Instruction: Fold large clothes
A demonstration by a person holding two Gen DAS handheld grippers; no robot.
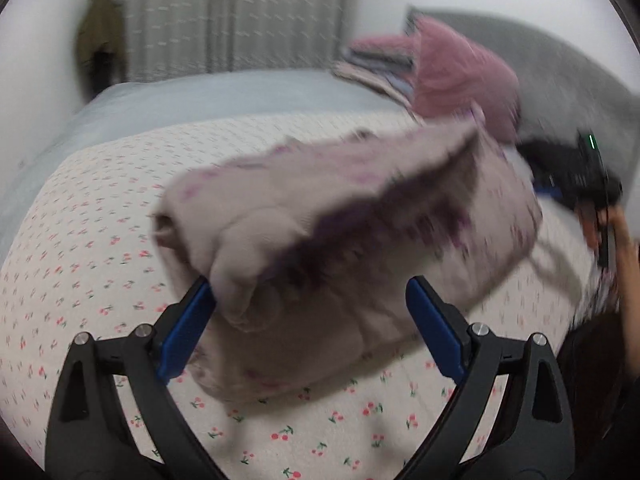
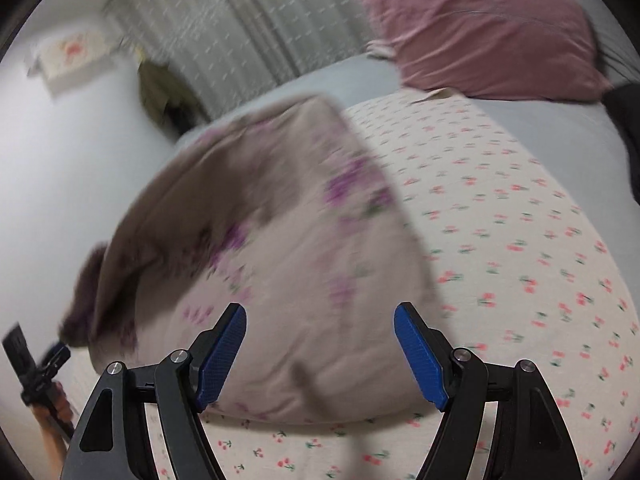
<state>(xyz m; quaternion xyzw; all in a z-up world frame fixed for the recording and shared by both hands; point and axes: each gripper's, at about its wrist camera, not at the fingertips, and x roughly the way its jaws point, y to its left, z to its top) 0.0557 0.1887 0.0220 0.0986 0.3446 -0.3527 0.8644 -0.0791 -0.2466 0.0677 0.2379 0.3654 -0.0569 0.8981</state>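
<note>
A folded pale pink garment with purple flowers sits as a thick bundle over the cherry-print sheet, blurred by motion. My left gripper is open wide, with the bundle's near end between its blue pads. The left pad touches the cloth, and the right pad stands clear of it. In the right wrist view the same garment lies just beyond my right gripper, which is open with neither pad pressing on the cloth. A person's hand holds the right gripper's black body at the far right.
A pink pillow leans on the grey headboard, with a stack of folded clothes beside it. A blue-grey sheet covers the far side of the bed. Beyond it are a curtain and a hanging dark garment.
</note>
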